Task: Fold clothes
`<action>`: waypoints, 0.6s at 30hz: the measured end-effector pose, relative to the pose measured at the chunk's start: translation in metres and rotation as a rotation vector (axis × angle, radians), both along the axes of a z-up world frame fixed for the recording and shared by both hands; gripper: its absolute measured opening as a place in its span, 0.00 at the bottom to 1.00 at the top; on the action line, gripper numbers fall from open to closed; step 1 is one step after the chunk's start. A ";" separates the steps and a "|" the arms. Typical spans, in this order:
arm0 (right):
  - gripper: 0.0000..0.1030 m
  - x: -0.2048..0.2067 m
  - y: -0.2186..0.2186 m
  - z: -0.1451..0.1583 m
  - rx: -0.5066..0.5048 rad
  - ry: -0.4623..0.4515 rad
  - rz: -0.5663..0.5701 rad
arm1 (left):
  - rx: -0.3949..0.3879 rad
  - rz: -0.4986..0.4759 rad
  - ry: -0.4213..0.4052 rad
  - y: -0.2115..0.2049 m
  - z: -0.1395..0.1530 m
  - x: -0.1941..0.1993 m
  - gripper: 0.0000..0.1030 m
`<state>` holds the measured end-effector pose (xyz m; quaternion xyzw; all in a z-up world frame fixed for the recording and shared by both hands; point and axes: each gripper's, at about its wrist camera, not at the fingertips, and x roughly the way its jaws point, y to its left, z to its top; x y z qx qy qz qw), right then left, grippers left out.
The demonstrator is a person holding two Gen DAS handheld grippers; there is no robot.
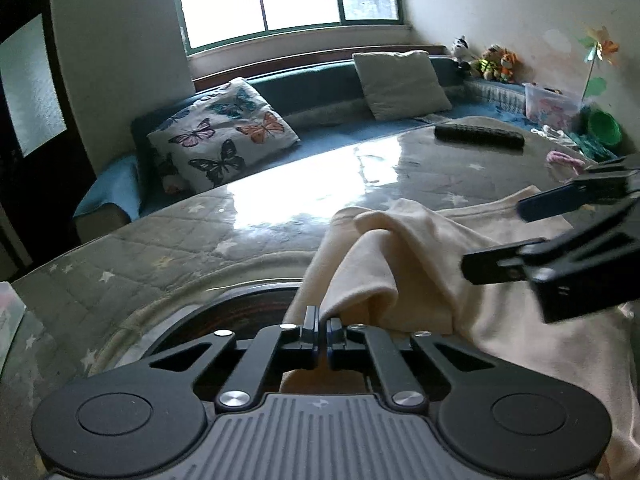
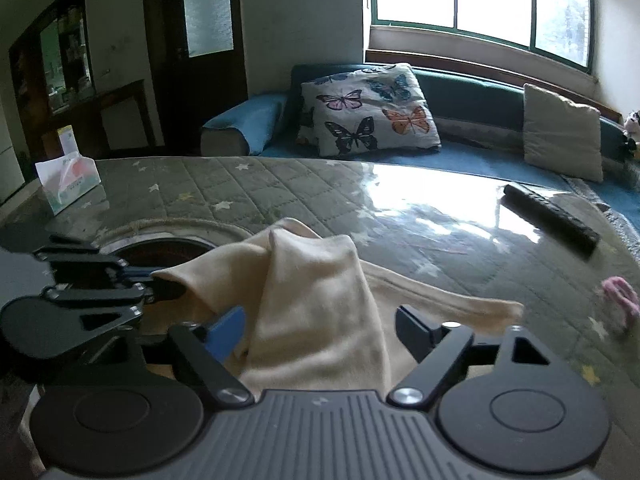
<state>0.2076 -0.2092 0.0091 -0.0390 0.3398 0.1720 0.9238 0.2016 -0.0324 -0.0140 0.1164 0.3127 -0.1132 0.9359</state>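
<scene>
Over on the left wrist view first: the left gripper [image 1: 322, 334] has its jaws pinched together on an edge of the cream garment [image 1: 404, 264], and the cloth rises from that pinch in a loose peak. The garment lies on the glossy quilted table [image 1: 160, 248], spreading off to the right. Coming in from that side is the right gripper [image 1: 496, 236], jaws apart, one finger above the cloth and one down beside it, gripping nothing yet. Far across the table sits a dark remote control [image 1: 480, 136], well clear. At the back right there's a clear plastic tub [image 1: 550, 102] with something pinkish inside, too blurred to name, and a green basket [image 1: 604, 126] whose contents I cannot make out.

Now the right wrist view: the right gripper [image 2: 320, 332] stands wide, and a raised fold of the cream garment [image 2: 316, 304] sits between its fingers, pads not visibly pressing. To the left, the left gripper [image 2: 160, 288] is clamped on the cloth's edge. A tissue box [image 2: 68, 184] stands at the table's far left corner, tissue poking out on top.

My read: this is the grasping step, one side secured, the other not. Next, the right jaws need to close squarely on that fold so both hands can lift the cloth and spread it taut.
</scene>
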 end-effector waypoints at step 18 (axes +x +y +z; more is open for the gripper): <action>0.65 -0.002 0.019 -0.016 -0.041 0.072 0.042 | 0.010 0.063 0.004 0.019 0.007 -0.010 0.06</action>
